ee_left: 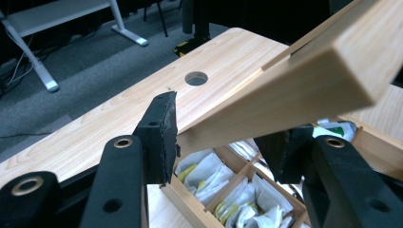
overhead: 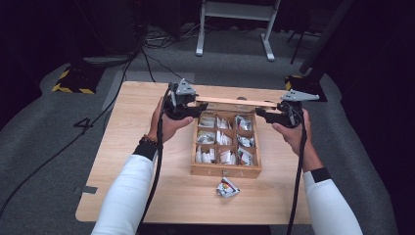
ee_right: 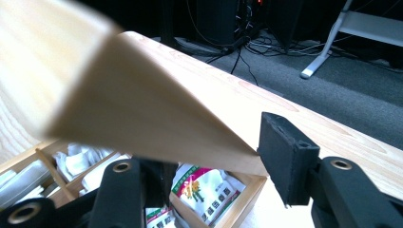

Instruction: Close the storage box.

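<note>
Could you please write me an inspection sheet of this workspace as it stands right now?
Surface: wooden table with a round hole in its top.
Job's things: wooden lid held over the box; its nine compartments hold packets.
Clutter: one packet lies on the table in front of the box.
Grippers: left gripper shut on the lid's left end, right gripper shut on its right end.
Cables: one trails from each gripper along the forearms; more lie on the floor beyond the table.
Surroundings: grey carpet, white frame legs, a yellow-black striped base, dark background.
</note>
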A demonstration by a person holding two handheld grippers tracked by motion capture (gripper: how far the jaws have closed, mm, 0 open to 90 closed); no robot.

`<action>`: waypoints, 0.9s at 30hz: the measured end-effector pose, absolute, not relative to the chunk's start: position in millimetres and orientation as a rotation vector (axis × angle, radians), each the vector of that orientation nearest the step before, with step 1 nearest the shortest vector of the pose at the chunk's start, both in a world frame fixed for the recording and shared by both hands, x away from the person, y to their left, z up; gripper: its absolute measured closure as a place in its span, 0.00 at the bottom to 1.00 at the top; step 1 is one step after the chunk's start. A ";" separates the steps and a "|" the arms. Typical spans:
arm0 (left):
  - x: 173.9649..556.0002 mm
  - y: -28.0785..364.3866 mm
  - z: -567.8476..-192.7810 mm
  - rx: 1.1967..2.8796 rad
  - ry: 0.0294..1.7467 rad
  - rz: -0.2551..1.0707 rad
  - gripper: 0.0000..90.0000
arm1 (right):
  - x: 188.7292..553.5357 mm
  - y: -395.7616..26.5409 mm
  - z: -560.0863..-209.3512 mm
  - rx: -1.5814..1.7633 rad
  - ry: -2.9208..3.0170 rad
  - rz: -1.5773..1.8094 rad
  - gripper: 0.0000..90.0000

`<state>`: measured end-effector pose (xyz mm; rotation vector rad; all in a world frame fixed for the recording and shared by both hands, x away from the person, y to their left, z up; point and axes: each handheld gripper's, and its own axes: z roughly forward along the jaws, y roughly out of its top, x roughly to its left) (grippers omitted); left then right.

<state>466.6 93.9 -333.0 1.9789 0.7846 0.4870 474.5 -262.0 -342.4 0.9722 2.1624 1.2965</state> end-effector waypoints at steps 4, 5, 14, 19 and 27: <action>462.6 94.3 -333.9 1.991 0.767 0.486 0.57 | 469.1 -261.3 -342.2 0.962 2.168 1.291 0.53; 460.9 94.2 -334.0 1.992 0.768 0.483 0.56 | 467.8 -261.2 -342.3 0.958 2.166 1.292 0.53; 447.6 93.6 -339.7 2.017 0.737 0.489 0.53 | 455.0 -261.0 -346.0 0.934 2.189 1.286 0.49; 440.1 92.2 -342.5 2.025 0.725 0.496 0.51 | 448.9 -260.4 -349.3 0.932 2.189 1.305 0.45; 434.6 95.3 -346.0 2.024 0.742 0.495 0.46 | 440.4 -260.6 -351.4 0.925 2.187 1.300 0.42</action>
